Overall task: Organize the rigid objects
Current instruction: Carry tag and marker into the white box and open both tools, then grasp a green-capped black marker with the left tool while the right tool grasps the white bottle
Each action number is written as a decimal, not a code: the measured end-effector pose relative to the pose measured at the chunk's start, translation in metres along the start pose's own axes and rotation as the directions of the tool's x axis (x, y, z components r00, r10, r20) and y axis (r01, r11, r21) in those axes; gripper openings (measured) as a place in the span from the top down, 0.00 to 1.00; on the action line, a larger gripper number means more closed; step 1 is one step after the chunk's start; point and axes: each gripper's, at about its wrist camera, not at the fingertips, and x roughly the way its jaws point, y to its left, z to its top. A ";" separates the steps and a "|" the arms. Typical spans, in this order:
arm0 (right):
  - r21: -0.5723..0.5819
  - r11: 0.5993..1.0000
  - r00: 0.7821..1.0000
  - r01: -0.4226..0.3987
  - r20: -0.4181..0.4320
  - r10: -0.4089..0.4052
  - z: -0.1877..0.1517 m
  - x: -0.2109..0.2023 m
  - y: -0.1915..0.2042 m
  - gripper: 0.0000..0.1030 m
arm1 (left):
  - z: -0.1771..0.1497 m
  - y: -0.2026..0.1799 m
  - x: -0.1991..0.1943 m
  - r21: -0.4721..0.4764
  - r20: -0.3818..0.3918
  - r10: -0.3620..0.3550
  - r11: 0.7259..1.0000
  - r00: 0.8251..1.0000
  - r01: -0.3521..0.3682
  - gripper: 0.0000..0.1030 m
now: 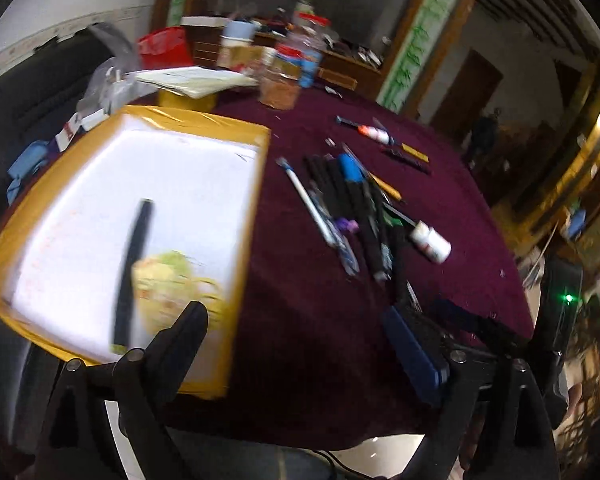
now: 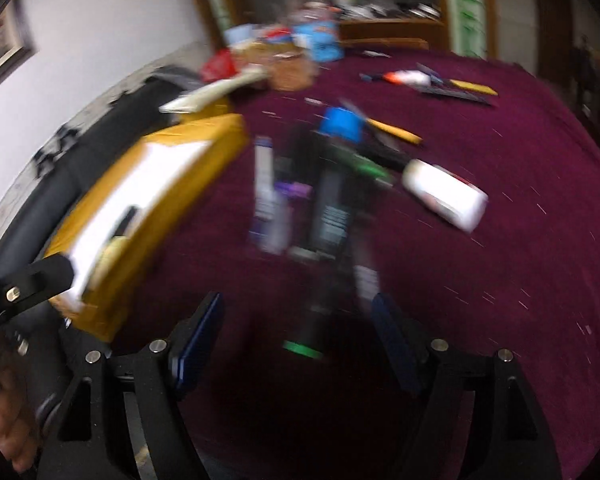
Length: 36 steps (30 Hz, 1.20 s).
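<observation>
A yellow-rimmed box point(image 1: 236, 124) with a white floor stands on the left of a maroon tablecloth point(image 1: 300, 280). One black pen point(image 1: 134, 268) lies inside it. A pile of pens and markers point(image 1: 352, 208) lies to its right, with a white bottle point(image 1: 430, 240) beside it. My left gripper point(image 1: 300, 344) is open and empty near the front edge, its left finger over the box. In the blurred right wrist view, my right gripper point(image 2: 298, 340) is open and empty just before the pile point(image 2: 328, 200). The box point(image 2: 148, 184) is at left.
Jars, a red bin point(image 1: 166, 46) and papers point(image 1: 192, 78) crowd the table's far side. More pens and a glue bottle point(image 1: 376, 134) lie at the far right. The left gripper point(image 2: 24, 284) shows at the left of the right wrist view.
</observation>
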 end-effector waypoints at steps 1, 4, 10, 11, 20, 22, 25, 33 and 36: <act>0.018 1.000 1.000 0.018 -0.011 -0.018 -0.004 0.001 -0.010 0.27 | -0.002 -0.008 0.006 0.014 -0.015 -0.003 1.000 1.000 0.003 0.10; 0.046 0.998 0.999 0.043 -0.030 -0.042 -0.013 0.001 -0.028 0.27 | -0.007 -0.021 0.019 0.016 -0.064 -0.018 1.000 0.998 0.019 0.10; -0.021 1.000 1.000 0.012 -0.028 -0.012 -0.027 -0.009 -0.036 0.27 | -0.016 -0.036 0.038 0.049 -0.100 0.041 0.998 0.994 -0.036 0.10; -0.020 1.000 1.000 -0.002 -0.026 0.002 -0.028 -0.010 -0.039 0.27 | -0.016 -0.037 0.039 0.051 -0.106 0.038 0.998 0.994 -0.033 0.10; 0.011 0.999 0.999 -0.037 -0.020 0.038 -0.028 -0.024 -0.055 0.26 | -0.007 -0.072 0.060 0.193 -0.194 -0.005 0.980 0.981 0.043 0.09; 0.039 0.999 1.000 -0.005 0.008 0.004 -0.027 -0.030 -0.065 0.26 | -0.004 -0.082 0.066 0.217 -0.216 -0.026 0.973 0.976 0.074 0.09; 0.067 0.998 1.000 0.020 0.017 -0.021 -0.026 -0.032 -0.077 0.26 | 0.001 -0.091 0.080 0.207 -0.264 -0.071 0.970 0.962 0.129 0.09; 0.103 0.995 1.000 0.006 0.029 -0.009 -0.029 -0.029 -0.091 0.26 | 0.014 -0.098 0.121 0.184 -0.324 -0.054 0.976 0.945 0.119 0.36; 0.095 0.995 0.999 0.012 0.034 -0.015 -0.029 -0.029 -0.090 0.26 | 0.018 -0.095 0.124 0.178 -0.315 -0.030 0.980 0.949 0.089 0.50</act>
